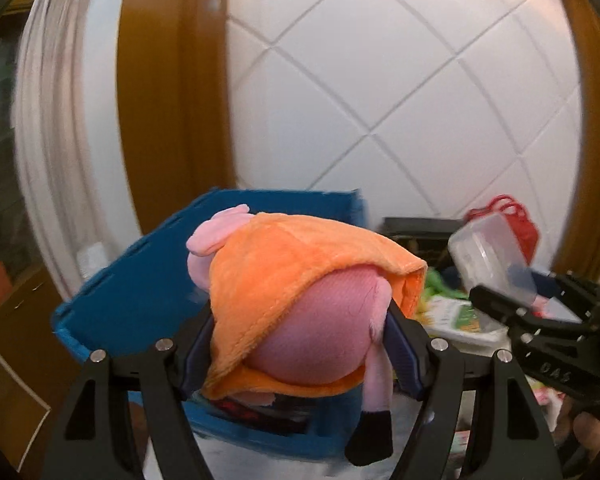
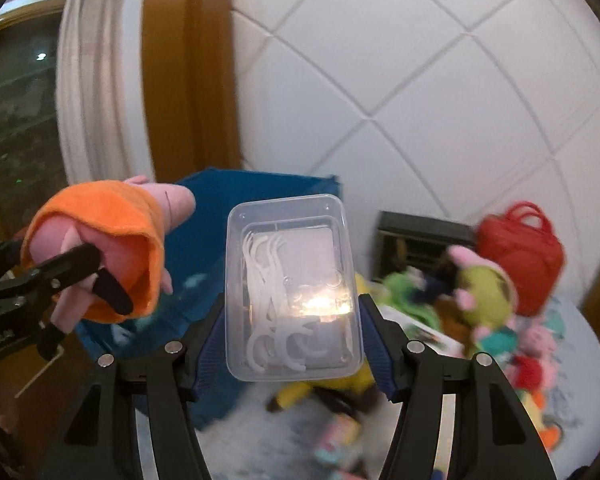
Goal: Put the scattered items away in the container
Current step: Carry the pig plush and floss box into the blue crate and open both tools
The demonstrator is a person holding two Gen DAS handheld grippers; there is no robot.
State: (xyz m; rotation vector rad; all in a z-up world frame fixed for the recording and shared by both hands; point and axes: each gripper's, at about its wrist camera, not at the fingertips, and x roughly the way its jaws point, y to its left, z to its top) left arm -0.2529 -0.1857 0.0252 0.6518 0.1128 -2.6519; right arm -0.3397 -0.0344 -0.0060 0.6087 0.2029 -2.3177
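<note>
Between the left gripper (image 1: 300, 344) pads: pink pig plush (image 1: 312, 332) in an orange dress, clamped and lifted, black foot dangling near the camera. Directly beyond and below the plush: blue container (image 1: 140, 280), open-topped, against the white quilted wall (image 1: 400, 92). Far left: white curtain (image 1: 48, 120) and dark window.

Between the right gripper (image 2: 292, 340) pads: clear plastic box (image 2: 292, 280) of white floss picks, gripped by its long sides, held up in front of the blue container's right edge. Left of the box in the right wrist view: the other gripper with the pig plush, raised over the container. Right, on the pale surface: loose pile of plush toys (image 2: 480, 292), green, pink and yellow, blurred; behind them a red bag (image 2: 520, 256) and a dark box (image 2: 416, 240) against the wall. Near, under the clear box: yellow toy (image 2: 300, 392), partly hidden.
</note>
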